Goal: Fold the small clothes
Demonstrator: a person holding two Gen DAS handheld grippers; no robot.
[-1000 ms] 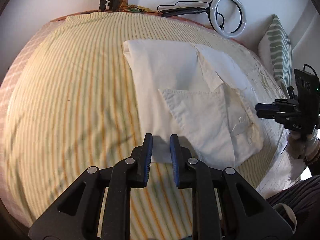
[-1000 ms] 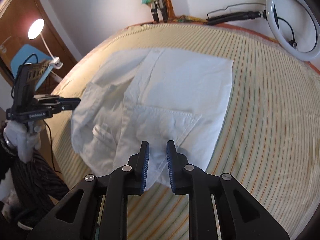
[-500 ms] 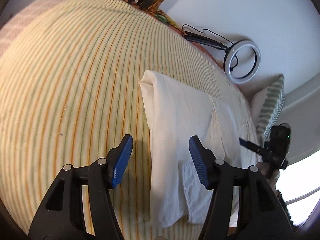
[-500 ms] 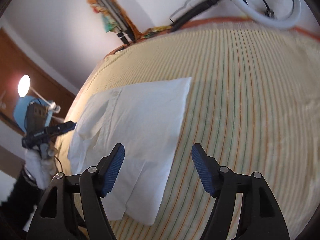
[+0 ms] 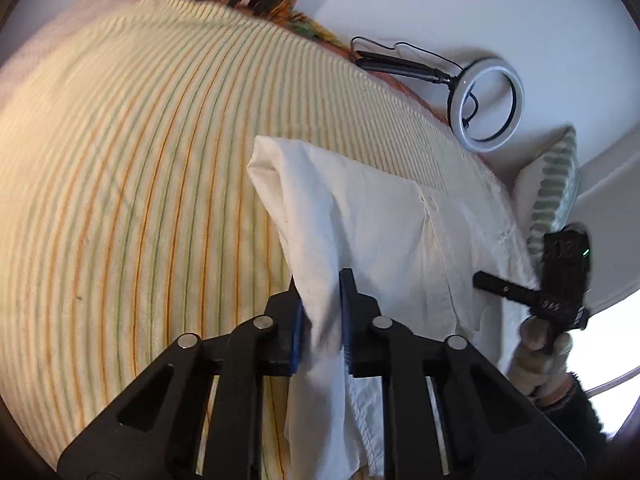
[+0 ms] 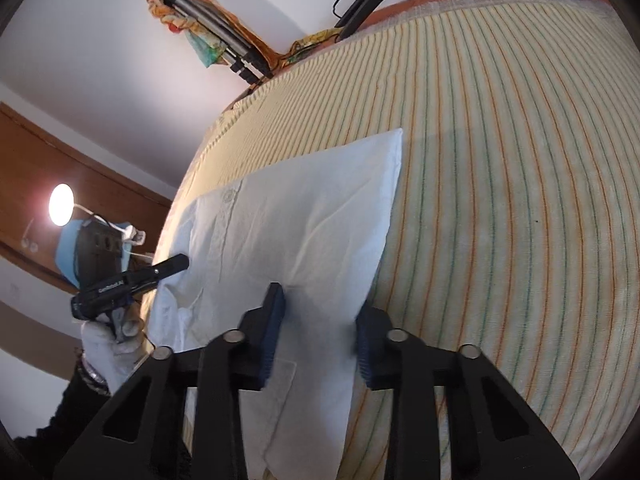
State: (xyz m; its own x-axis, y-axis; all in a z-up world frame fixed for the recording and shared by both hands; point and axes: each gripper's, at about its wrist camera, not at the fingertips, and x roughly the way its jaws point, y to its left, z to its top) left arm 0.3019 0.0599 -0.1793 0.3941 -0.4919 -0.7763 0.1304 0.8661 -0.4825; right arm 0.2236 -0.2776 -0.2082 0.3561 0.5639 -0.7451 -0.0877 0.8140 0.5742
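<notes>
A small white shirt [image 5: 372, 220] lies partly folded on the striped bed [image 5: 140, 184]. My left gripper [image 5: 322, 316] is shut on the shirt's near side edge and lifts a ridge of cloth off the bed. In the right wrist view the shirt [image 6: 304, 224] lies flat, and my right gripper [image 6: 318, 340] is open with its jaws on either side of the shirt's near edge, gripping nothing. Each gripper also shows in the other's view, the right [image 5: 516, 292] and the left [image 6: 132, 280] at the bed's edge.
A ring light [image 5: 486, 104] on a black arm stands against the far wall. A striped pillow [image 5: 556, 184] lies at the bed's far right corner. A folded tripod [image 6: 224, 48] leans on the wall, and a lit lamp [image 6: 61, 210] stands beside the bed.
Both grippers were shut a second ago, opened wide half a second ago. Now the left has shut on the shirt's side edge and raised it; the right has narrowed around the opposite edge.
</notes>
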